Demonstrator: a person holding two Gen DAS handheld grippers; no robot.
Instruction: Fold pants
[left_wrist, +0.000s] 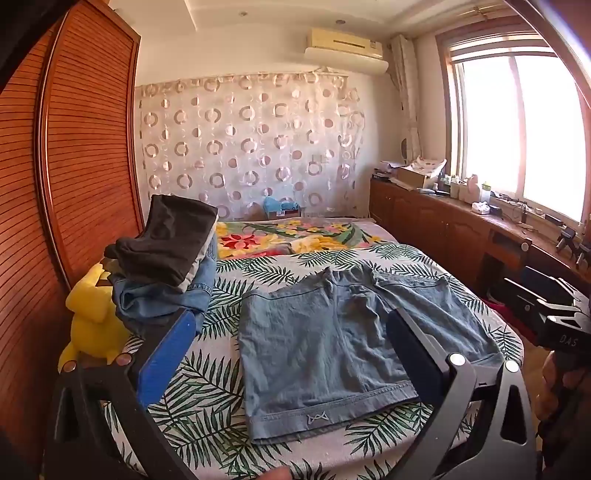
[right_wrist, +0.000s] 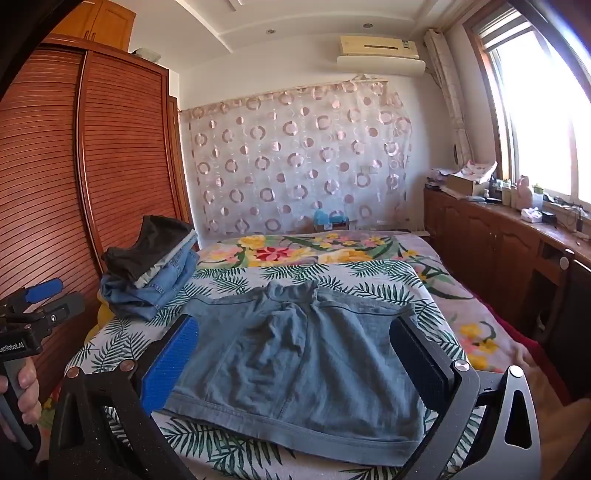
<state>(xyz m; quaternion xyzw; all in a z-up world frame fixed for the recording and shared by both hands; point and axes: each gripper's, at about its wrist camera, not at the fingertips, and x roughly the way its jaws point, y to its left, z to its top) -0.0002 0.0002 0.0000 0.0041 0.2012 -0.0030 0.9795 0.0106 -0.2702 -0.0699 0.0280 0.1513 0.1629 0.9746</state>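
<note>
A pair of light blue denim shorts (left_wrist: 332, 343) lies spread flat on the leaf-print bedspread (left_wrist: 207, 398), waistband far, hems near. It also shows in the right wrist view (right_wrist: 295, 362). My left gripper (left_wrist: 291, 332) is open and empty, held above the near left part of the shorts. My right gripper (right_wrist: 295, 336) is open and empty, held above the near edge of the shorts. The right gripper's body shows at the right edge of the left wrist view (left_wrist: 561, 332). The left gripper's body shows at the left edge of the right wrist view (right_wrist: 33, 314).
A stack of folded clothes (left_wrist: 166, 266) sits at the bed's left, with a yellow plush toy (left_wrist: 92, 317) beside it. A slatted wooden wardrobe (left_wrist: 74, 166) stands left. A low wooden cabinet (left_wrist: 461, 225) with clutter runs along the window on the right.
</note>
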